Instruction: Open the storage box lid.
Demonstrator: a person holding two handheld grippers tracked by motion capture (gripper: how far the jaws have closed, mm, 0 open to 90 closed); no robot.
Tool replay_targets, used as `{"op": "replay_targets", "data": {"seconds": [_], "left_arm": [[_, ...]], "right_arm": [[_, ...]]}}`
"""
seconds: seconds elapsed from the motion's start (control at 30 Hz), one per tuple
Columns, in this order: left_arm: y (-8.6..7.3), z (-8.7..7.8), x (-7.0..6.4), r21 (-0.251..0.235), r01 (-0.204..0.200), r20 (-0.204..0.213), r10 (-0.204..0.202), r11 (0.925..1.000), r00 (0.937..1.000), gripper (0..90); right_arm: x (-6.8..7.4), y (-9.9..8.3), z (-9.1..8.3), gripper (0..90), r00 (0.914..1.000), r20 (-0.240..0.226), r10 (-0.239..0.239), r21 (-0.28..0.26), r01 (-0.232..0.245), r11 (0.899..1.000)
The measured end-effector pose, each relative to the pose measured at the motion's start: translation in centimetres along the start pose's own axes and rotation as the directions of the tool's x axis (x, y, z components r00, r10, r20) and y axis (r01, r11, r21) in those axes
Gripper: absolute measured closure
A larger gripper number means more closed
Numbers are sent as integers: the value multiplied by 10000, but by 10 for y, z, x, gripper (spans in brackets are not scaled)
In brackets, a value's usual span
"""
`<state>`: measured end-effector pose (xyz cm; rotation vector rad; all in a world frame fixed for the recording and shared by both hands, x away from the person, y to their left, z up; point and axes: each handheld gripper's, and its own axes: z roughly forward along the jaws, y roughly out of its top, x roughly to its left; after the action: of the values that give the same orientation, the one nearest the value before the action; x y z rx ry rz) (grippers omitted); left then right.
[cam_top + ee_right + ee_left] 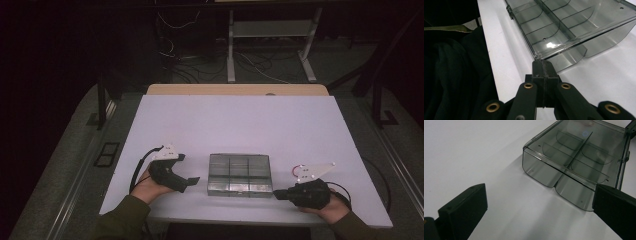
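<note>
- Right tongs sat pinched shut against the near right corner of the clear compartment box, likely to pry its lid.
- Left tongs gaped wide beside the box, mid-table, ready to steady it.

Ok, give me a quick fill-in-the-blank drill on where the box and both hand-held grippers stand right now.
1. The clear compartment box lies on the white table with its lid ____.
2. The left hand-held gripper has its jaws ____, apart from the box.
3. The right hand-held gripper has its jaws ____, their tips at a corner of the box.
4. In the high view the box lies ____ the two grippers.

Missing words: shut; open; shut; between
</note>
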<state>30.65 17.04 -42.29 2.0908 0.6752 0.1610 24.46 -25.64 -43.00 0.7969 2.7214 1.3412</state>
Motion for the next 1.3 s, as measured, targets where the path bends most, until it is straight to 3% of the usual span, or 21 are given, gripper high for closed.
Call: {"op": "replay_targets", "data": {"seconds": [0.2,0.27,0.37,0.43,0.53,0.63,0.87,1.07,1.23,1.3], "left_arm": [[0,0,0,81,-52,117,51,10000,9999,0],[0,-2,-2,130,-94,329,90,9999,9994,20],[0,-5,-7,114,11,716,-19,9999,9974,110],[-3,-8,-14,228,-168,1130,141,9996,9935,191],[-8,-10,-25,268,-414,1360,374,9988,9900,257],[-8,-10,-29,424,-813,1659,733,9958,9834,381],[-9,-1,-31,968,-1144,2406,883,9887,9666,699],[-6,5,-33,1061,-1292,2672,969,9859,9588,847],[-5,7,-34,1088,-1390,2783,1041,9843,9548,886],[-4,8,-34,1126,-1370,2751,1016,9842,9560,893]], "right_arm": [[0,0,0,890,10000,-25,45,-55,-45,10000],[-1,0,0,890,10000,-32,52,-52,-52,10000],[-1,0,0,890,10000,-16,46,-49,-46,10000],[-1,0,0,890,10000,-7,47,-43,-47,10000],[-1,0,0,890,10000,-20,46,-38,-46,10000],[-1,0,0,890,10000,-9,26,-34,-26,10000],[-1,0,0,890,10000,2,9,-20,-9,10000],[-1,0,0,890,10000,16,22,-13,-22,10000],[-1,0,0,890,10000,30,19,-9,-19,10000],[-1,0,0,890,10000,28,23,-10,-23,10000]]}}
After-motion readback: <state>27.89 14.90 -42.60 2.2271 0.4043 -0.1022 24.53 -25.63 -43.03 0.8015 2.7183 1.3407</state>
